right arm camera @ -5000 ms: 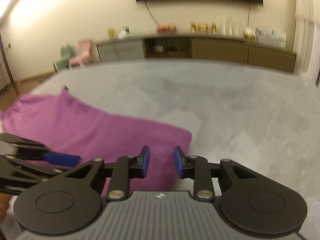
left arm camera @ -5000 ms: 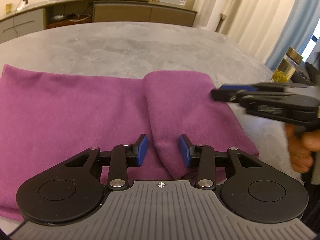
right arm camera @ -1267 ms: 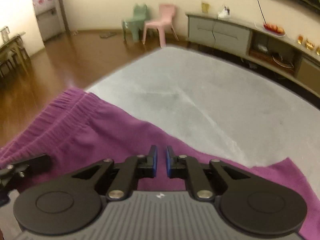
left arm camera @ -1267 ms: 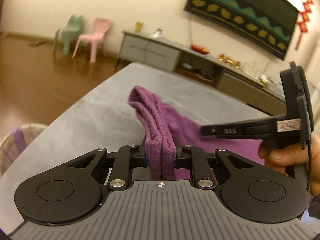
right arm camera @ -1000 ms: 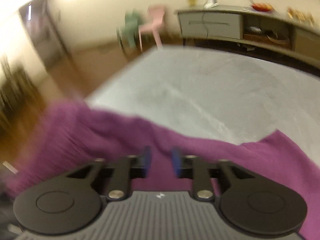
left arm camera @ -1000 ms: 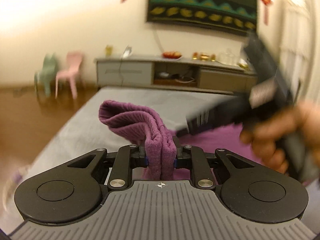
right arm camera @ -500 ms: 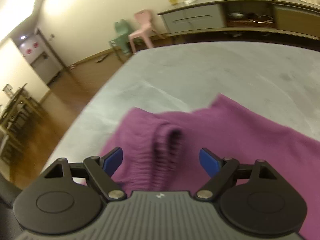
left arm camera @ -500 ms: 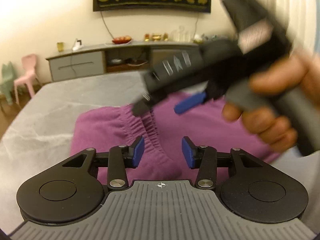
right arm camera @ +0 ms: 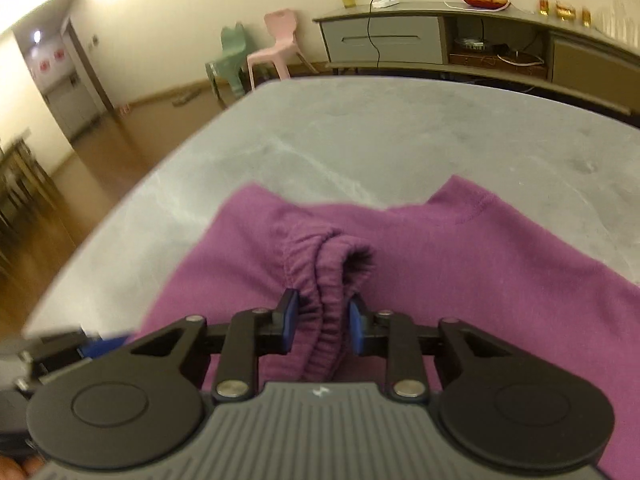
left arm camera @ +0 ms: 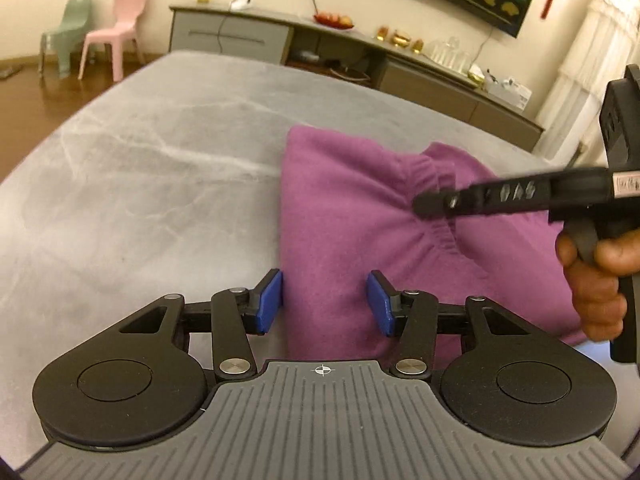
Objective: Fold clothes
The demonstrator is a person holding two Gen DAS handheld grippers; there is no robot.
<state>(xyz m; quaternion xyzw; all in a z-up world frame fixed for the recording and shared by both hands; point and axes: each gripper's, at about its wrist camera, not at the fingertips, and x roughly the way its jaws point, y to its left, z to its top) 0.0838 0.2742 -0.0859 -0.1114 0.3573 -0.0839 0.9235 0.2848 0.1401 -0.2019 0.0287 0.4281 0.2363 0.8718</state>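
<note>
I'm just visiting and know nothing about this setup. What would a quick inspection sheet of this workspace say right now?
Surface: grey marbled table, bare around the garment.
Job's things: purple garment lying folded, its elastic waistband bunched up.
Clutter: nothing seen on the table.
Tongs: left tongs open, straddling the garment's near edge; right tongs have just been closing, waistband between the pads, which seem to pinch it.
Cables: wires at the sideboard only.
Surroundings: pink chair, green chair, wooden floor.
</note>
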